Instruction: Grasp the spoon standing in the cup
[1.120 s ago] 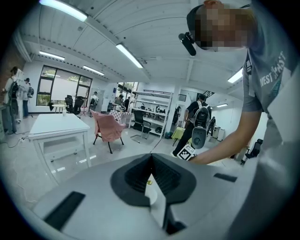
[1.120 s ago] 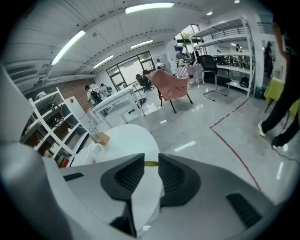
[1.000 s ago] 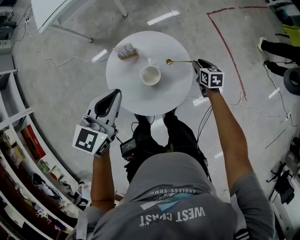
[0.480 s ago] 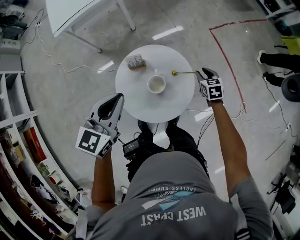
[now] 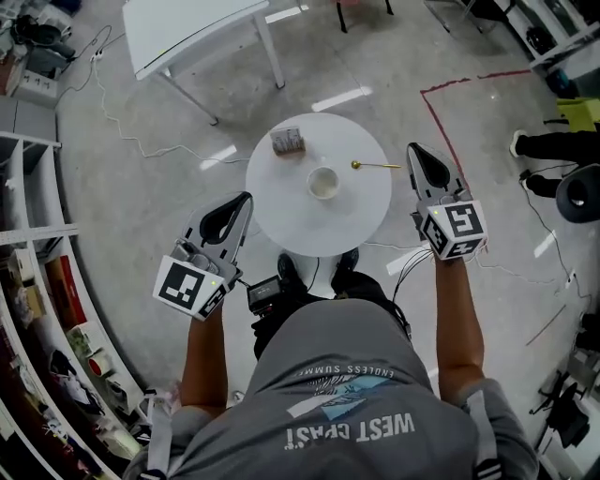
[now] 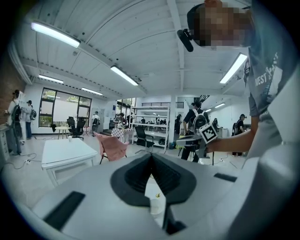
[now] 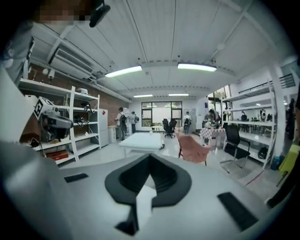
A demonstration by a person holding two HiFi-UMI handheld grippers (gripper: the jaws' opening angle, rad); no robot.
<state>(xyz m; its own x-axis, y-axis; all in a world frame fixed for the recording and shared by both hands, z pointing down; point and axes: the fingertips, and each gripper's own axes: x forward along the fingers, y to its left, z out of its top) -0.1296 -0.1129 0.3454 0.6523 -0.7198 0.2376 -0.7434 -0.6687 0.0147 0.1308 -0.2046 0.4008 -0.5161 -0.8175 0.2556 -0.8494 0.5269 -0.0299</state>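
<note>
A white cup (image 5: 324, 183) stands in the middle of the round white table (image 5: 281, 211). The gold spoon (image 5: 373, 166) lies flat on the table to the right of the cup, its handle pointing at the right rim. My right gripper (image 5: 416, 150) hovers off the table's right edge, shut and empty, a short way from the spoon's handle. My left gripper (image 5: 240, 201) hangs off the table's front left edge, jaws together with nothing in them. The left gripper view shows the cup (image 6: 156, 205) below its shut jaws.
A small box (image 5: 288, 141) sits on the table's far left part. A rectangular white table (image 5: 187, 28) stands beyond. Cables trail over the floor, red tape (image 5: 441, 122) marks it at right, and shelves (image 5: 37, 309) line the left. Someone's shoes (image 5: 530, 145) show at right.
My right gripper has drawn back from the spoon's handle end toward me and off the table. The spoon stays lying on the table. The left gripper has hardly moved.
</note>
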